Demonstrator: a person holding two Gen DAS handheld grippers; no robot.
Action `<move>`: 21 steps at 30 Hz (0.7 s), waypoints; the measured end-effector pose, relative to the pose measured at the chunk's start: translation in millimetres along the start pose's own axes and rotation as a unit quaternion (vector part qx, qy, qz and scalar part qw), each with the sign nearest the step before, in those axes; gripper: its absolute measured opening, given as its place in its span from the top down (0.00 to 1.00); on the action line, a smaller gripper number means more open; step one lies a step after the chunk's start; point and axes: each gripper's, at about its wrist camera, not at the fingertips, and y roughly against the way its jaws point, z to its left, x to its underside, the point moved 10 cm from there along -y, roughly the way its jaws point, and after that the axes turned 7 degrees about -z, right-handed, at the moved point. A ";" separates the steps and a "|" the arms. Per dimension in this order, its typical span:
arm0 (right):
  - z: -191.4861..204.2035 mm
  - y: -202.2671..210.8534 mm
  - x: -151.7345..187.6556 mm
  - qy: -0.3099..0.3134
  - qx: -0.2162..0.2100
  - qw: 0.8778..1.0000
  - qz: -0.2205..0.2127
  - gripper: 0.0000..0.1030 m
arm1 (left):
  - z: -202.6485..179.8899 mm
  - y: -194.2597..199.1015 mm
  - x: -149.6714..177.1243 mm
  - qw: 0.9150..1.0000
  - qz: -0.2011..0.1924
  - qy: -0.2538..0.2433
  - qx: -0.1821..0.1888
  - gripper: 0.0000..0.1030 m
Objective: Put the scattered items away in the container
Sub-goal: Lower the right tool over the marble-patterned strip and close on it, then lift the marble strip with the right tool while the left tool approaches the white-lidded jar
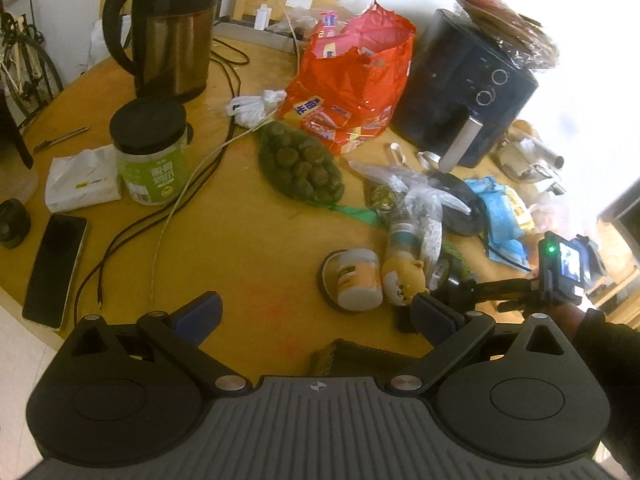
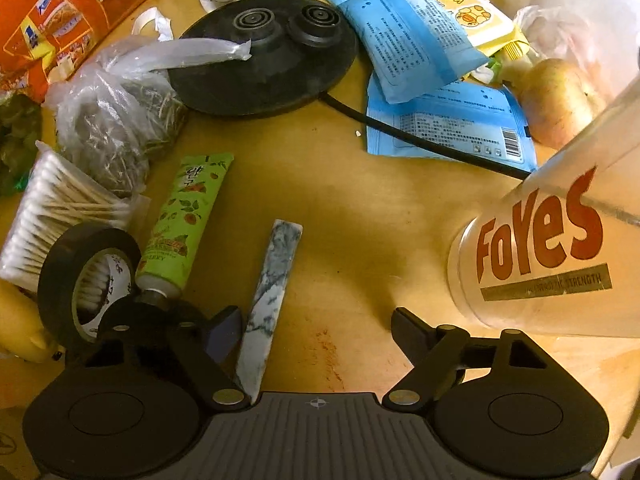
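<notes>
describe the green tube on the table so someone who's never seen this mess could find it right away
Start at the round black kettle base on the wooden table. Toward the camera lies the green tube, between a cotton swab pack and a marbled stick. Only it is bright green with fruit pictures.

Kettle, air fryer, phone

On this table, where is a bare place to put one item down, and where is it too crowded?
Bare wood lies between the marble-patterned bar and the Foyes container, below the black cord. A second patch lies between the phone, the green-label jar and the small yellow jar. It is crowded around the kettle base, blue packets and cotton swabs.
</notes>
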 end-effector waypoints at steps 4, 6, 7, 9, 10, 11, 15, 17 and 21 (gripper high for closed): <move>1.9 2.2 2.2 0.003 0.000 1.000 -0.001 0.23 | 2.0 1.4 1.0 1.000 -0.001 0.004 -0.002 0.00; 3.1 3.9 3.0 0.006 -0.001 1.000 -0.002 0.27 | 1.7 1.7 1.5 1.000 0.000 0.004 -0.002 0.00; 3.9 4.4 3.3 0.006 -0.001 1.000 -0.003 0.28 | 1.6 1.9 1.7 1.000 0.000 0.004 -0.002 0.00; 6.6 7.0 4.4 0.010 -0.003 1.000 -0.003 0.37 | 1.4 1.6 2.7 1.000 0.001 0.004 -0.001 0.00; 8.4 7.9 4.9 0.013 -0.004 1.000 -0.004 0.40 | 1.2 1.4 3.1 1.000 0.002 0.004 0.000 0.00; 10.0 8.6 5.4 0.015 -0.005 1.000 -0.004 0.46 | 0.8 1.5 3.2 1.000 0.002 0.003 0.001 0.00; 14.3 11.8 8.7 0.018 -0.008 1.000 -0.009 0.65 | -0.3 2.0 3.4 1.000 0.001 0.001 0.004 0.00; 12.1 13.3 9.9 0.014 -0.007 1.000 -0.011 0.79 | 0.3 2.5 3.3 1.000 0.000 0.000 0.005 0.00; 7.2 12.9 11.8 0.011 -0.011 1.000 -0.014 0.84 | 2.2 3.1 2.9 1.000 -0.001 0.001 0.007 0.00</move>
